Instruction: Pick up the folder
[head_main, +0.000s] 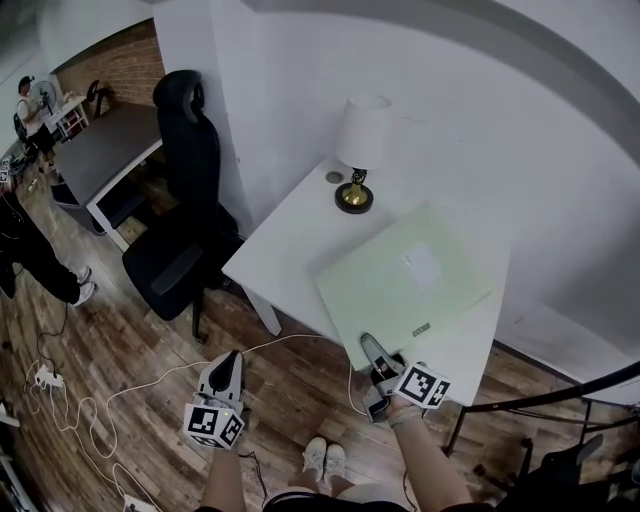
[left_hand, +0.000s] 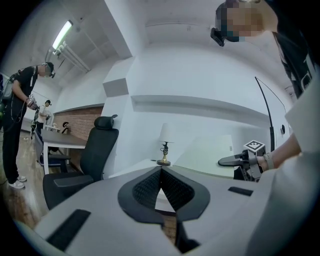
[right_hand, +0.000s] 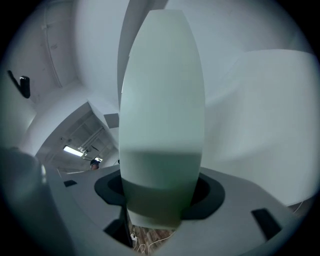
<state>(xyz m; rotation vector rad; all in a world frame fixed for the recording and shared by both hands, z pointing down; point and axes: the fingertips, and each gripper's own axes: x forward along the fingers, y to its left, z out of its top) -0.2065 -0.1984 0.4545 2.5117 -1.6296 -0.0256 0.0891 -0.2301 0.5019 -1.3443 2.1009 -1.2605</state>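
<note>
With the jaws of the right gripper (head_main: 372, 372) clamped, as far as can be judged, on the near edge of the pale green folder (head_main: 405, 282) at the front of the worktop (head_main: 290, 245), the lift should be made slowly and evenly, the left gripper (head_main: 228, 358), jaws together, being held clear.

The folder (head_main: 400, 285) is pale green, the table (head_main: 285, 245) white, the chair (head_main: 190, 150) black.

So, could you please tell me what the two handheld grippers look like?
Both are grey with dark pads; the left gripper and right gripper each carry a white cube printed with black square markers. No sleeves cover the forearms.
</note>
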